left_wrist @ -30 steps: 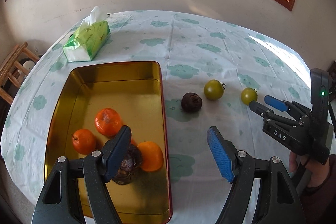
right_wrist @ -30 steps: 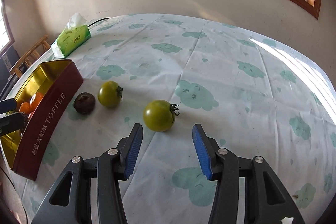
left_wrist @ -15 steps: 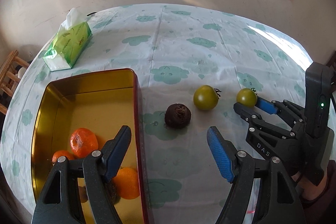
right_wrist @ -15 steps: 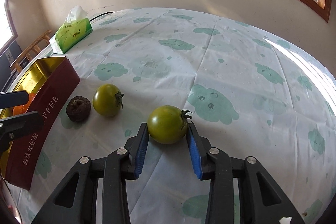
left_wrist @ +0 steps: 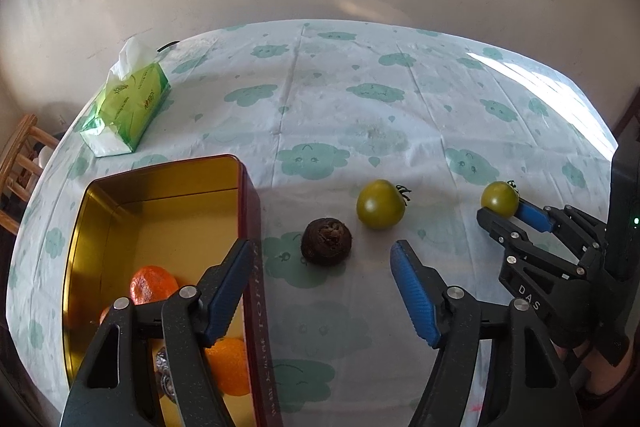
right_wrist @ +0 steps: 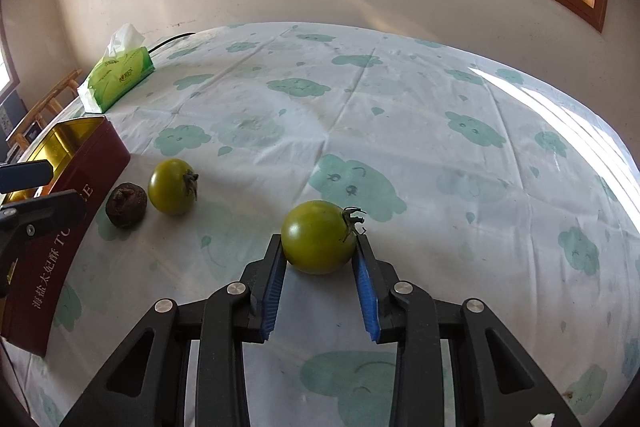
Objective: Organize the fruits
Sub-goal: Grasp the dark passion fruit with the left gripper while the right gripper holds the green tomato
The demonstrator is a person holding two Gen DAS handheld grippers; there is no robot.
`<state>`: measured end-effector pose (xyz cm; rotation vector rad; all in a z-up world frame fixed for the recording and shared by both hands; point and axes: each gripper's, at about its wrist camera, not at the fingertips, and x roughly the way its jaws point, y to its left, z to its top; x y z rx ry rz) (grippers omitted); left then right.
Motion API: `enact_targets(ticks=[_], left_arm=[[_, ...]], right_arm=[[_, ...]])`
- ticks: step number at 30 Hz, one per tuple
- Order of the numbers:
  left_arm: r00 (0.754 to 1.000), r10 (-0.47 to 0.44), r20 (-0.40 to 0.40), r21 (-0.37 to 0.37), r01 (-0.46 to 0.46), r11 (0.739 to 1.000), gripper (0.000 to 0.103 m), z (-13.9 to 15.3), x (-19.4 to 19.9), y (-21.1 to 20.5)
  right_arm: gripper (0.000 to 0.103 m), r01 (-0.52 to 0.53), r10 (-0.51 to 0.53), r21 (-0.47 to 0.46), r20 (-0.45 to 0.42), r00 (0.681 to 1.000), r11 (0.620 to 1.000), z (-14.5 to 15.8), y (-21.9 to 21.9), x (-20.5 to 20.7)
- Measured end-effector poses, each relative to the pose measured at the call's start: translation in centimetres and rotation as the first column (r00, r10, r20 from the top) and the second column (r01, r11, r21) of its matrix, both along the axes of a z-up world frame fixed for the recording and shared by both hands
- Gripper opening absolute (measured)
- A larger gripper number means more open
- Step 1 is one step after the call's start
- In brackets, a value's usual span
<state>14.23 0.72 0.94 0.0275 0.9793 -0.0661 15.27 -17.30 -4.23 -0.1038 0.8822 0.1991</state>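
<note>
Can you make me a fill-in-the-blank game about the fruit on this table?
1. The right gripper is shut on a green ____.
2. The oranges lie inside the gold ____.
3. The dark brown fruit sits between the tin's red wall and the other green ____.
4. The left gripper is ____ and holds nothing.

Missing words: tomato; tin; tomato; open

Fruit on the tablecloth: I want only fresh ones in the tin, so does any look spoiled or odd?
Yes: the dark brown fruit beside the tin looks shrivelled and wrinkled, unlike the two smooth green tomatoes.
</note>
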Motion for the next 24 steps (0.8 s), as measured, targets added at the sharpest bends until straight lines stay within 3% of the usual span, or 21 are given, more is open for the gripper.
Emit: enact_targets(ticks=[7,12,19,24], left_arm=[[0.998,-0.058,-0.014,-0.009,0.058,0.998,0.062,-0.7,0.3,-1.9],[0.998,-0.005,-0.061,-0.025,0.003,1.000,0.052,-2.0,1.7,-1.4],[0.993,0.059,-0.103,0.014,-0.058,0.998,0.051,-4.0,3.2,-1.2],[0.995,0.046,-0.089,0.067,-0.040,0.997,0.051,-4.5,3.4,-2.1]], right_arm=[[0.031,0.080,-0.080,-0.011,-0.008,0.997,0.997,-0.1,-3.3,-1.9],[0.032,0.092,-0.091,0.015,-0.026,0.995,0.996,-0.3,-3.8,-1.9],[0.032,0.090,-0.089,0.025,-0.029,0.996,0.996,-0.3,-3.9,-2.0],[0.033,0.090,-0.089,0.030,-0.030,0.996,0.996,-0.3,-4.0,-2.1]])
